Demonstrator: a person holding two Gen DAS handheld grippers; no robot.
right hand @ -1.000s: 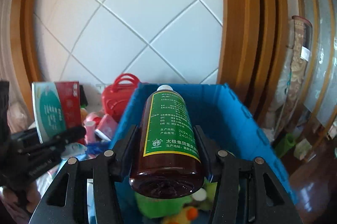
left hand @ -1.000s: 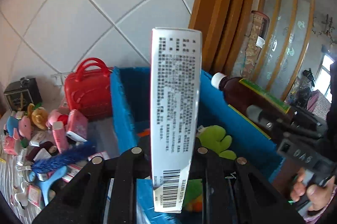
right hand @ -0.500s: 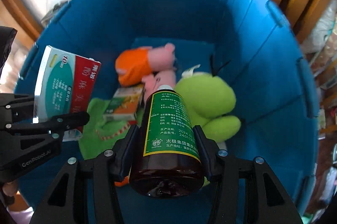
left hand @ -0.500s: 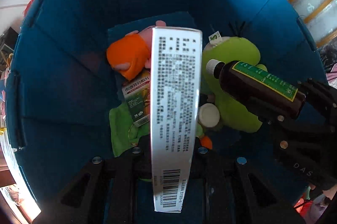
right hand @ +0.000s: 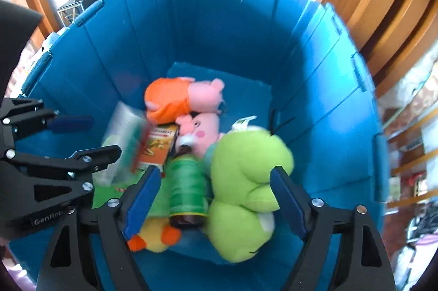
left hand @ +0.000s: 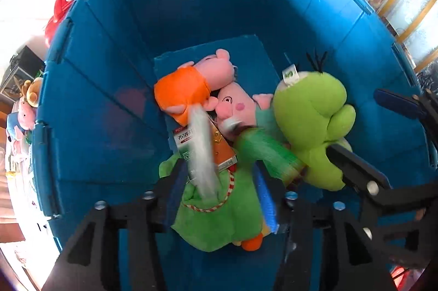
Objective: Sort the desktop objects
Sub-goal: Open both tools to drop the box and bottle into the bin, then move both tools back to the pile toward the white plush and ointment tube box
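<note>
Right wrist view: your right gripper [right hand: 212, 193] and left gripper [left hand: 219, 195], jaws just opened and apart, clear the blue bin's walls [right hand: 314, 71] above the falling bottle [right hand: 187, 187] and box [left hand: 201, 154].

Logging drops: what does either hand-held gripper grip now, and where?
Nothing: both have just opened. The box and bottle are blurred, falling free into the bin.

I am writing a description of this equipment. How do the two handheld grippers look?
Both are matte black frames with triangular cut-outs and silver screw heads. The fingers carry blue ribbed pads. The left gripper shows white "GenRob" lettering on its side in the right wrist view. The right gripper looks built the same. No cables or sleeves are visible.
</note>
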